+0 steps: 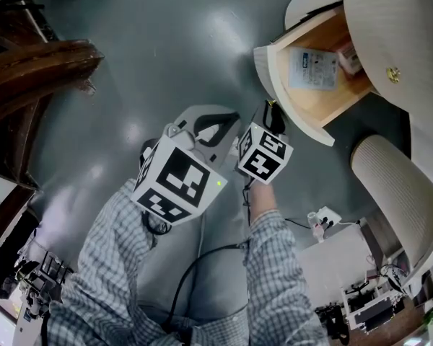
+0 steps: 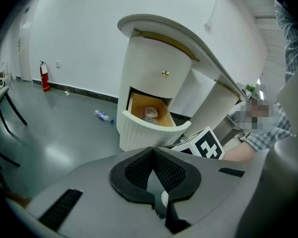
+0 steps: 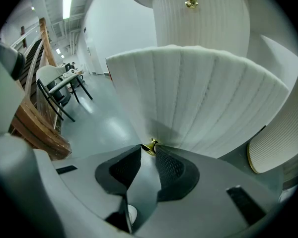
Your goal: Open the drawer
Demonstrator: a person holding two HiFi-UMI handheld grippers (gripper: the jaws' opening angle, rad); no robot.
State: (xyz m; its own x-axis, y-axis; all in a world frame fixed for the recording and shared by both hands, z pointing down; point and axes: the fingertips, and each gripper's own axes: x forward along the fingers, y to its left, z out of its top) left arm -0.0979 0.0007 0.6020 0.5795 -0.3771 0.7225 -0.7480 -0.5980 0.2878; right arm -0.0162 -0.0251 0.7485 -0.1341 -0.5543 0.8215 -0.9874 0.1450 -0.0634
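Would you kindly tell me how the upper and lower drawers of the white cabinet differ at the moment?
The upper white ribbed drawer is shut flush; the lower white ribbed drawer is pulled out, showing a white packet inside. The upper brass knob stands free; the lower brass knob is pinched by the right claw. Both fronts are curved and ribbed.

The drawer has a ribbed matt front, bare wood inside and a shiny golden metal knob.
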